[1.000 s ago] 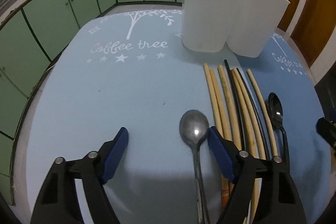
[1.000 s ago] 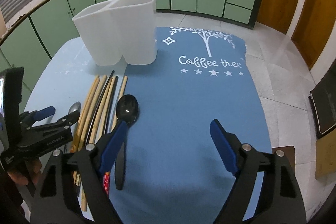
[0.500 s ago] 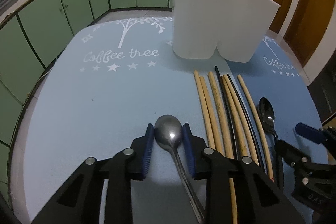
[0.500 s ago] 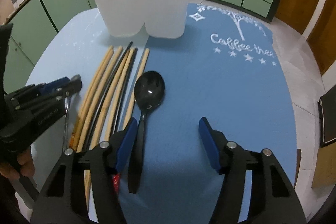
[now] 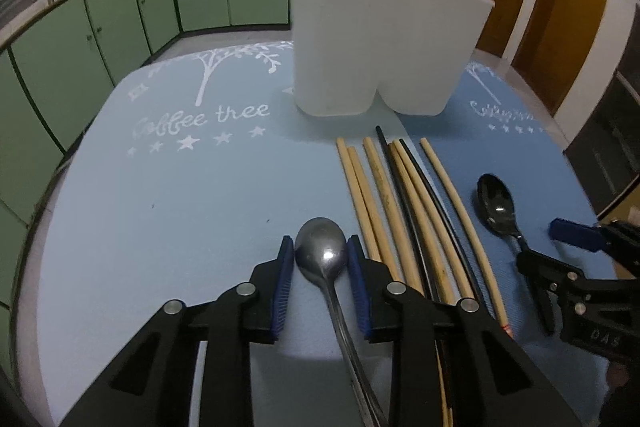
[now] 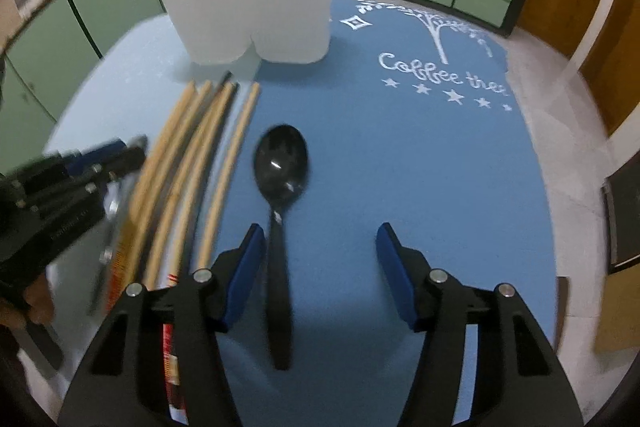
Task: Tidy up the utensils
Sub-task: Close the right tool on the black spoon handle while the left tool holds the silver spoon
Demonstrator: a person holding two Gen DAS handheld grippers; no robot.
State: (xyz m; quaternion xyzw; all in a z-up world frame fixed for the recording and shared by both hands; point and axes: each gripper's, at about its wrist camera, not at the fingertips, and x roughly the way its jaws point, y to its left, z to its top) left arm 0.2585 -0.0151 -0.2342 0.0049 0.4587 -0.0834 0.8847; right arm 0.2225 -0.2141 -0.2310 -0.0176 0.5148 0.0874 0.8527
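Steel spoon [image 5: 322, 255] sits pinched at the bowl between my left gripper's [image 5: 320, 259] blue pads, handle running back under the tool. Just beside it to the right lie the wooden and black chopsticks [image 5: 404, 203] in a row on the blue mat [image 5: 180, 187]. Right of those, my right gripper [image 6: 320, 263] spreads wide over the black spoon [image 6: 281, 171], its handle beside the left pad. White two-compartment holder [image 5: 384, 43] stands behind.
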